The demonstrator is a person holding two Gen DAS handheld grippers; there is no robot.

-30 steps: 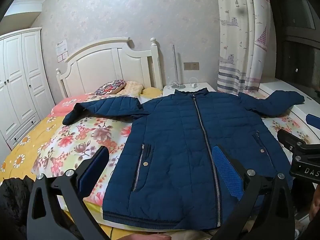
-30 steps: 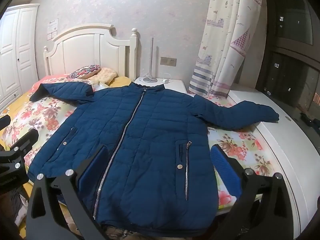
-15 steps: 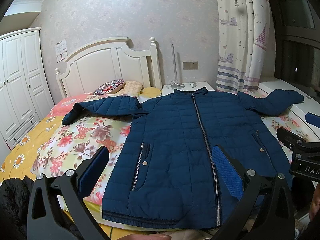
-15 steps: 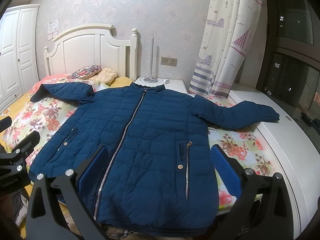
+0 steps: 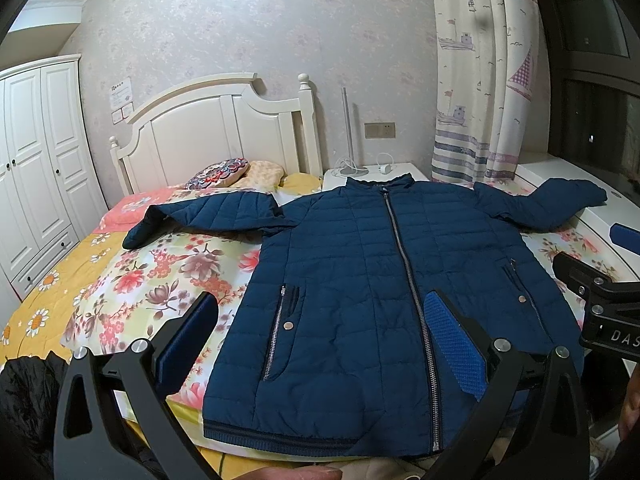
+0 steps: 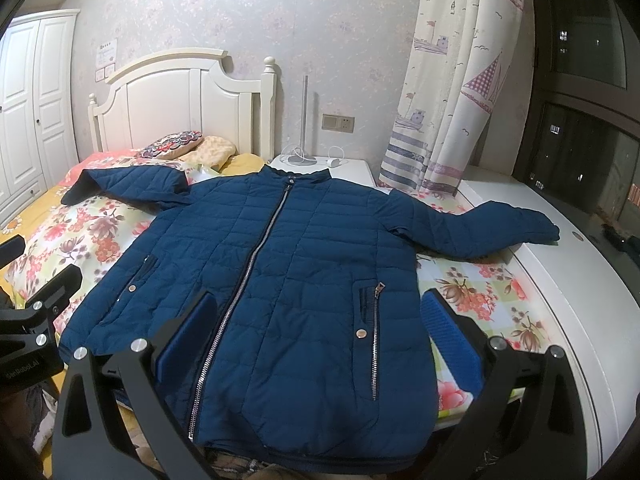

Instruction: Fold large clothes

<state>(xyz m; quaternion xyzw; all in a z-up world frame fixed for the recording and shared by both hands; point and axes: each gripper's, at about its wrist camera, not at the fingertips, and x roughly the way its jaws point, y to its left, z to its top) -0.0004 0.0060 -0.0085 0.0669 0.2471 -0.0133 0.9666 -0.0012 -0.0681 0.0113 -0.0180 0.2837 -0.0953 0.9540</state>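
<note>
While nothing much had changed: the jacket lay flat ahead, unfolded.
Grippers: left gripper and right gripper stayed wide apart, empty.

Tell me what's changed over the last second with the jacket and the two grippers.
Almost nothing. Both views drift very slightly; nothing was grabbed or released. The blue jacket still lies flat, zipped, sleeves spread on the floral bed. The left gripper and right gripper still hover near the hem, jaws open and empty.
</note>
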